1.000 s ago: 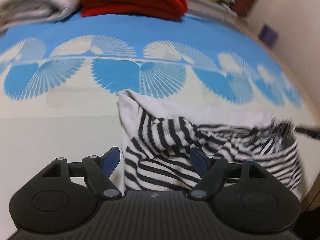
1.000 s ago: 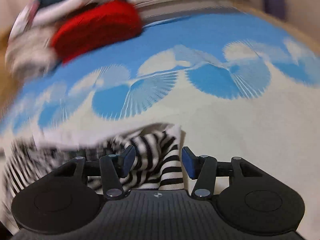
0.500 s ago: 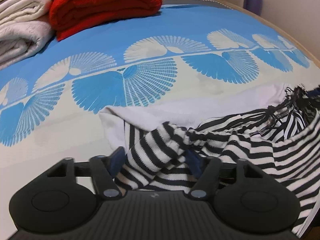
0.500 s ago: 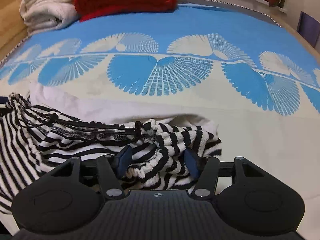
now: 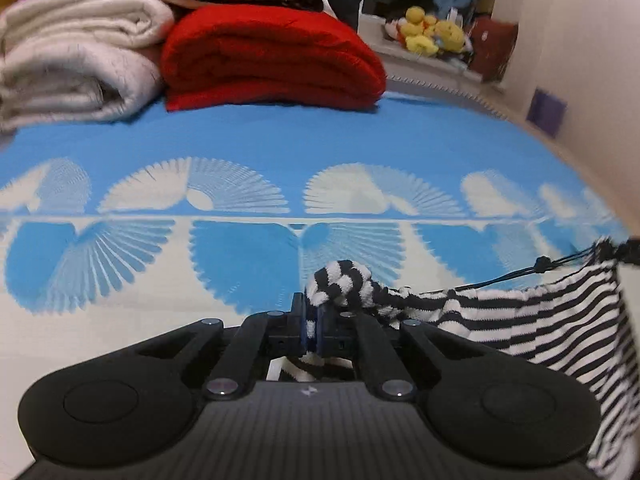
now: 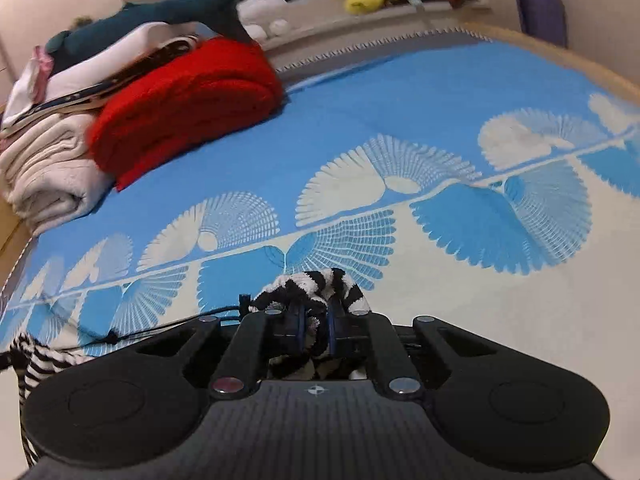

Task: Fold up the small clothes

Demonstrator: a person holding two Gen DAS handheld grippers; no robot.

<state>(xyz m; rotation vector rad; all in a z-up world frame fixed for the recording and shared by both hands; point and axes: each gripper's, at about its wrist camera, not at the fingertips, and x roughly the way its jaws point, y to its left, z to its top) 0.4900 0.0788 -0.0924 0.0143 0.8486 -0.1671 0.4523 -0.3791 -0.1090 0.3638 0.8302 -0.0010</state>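
Observation:
A small black-and-white striped garment with a black drawstring hangs stretched between my two grippers above the bed. In the left wrist view my left gripper is shut on one bunched corner of the striped garment, which runs off to the right. In the right wrist view my right gripper is shut on the other bunched corner of the garment, which trails away to the lower left. The drawstring runs taut along the garment's top edge.
The bed has a blue and cream cover with fan patterns. At the far end lie a folded red blanket and cream blankets. Yellow plush toys sit on a ledge behind. A wall is at the right.
Both grippers have shut on the garment's bunched corners and lifted it off the bed. The garment is now stretched between them, and the white cloth under it is out of view.

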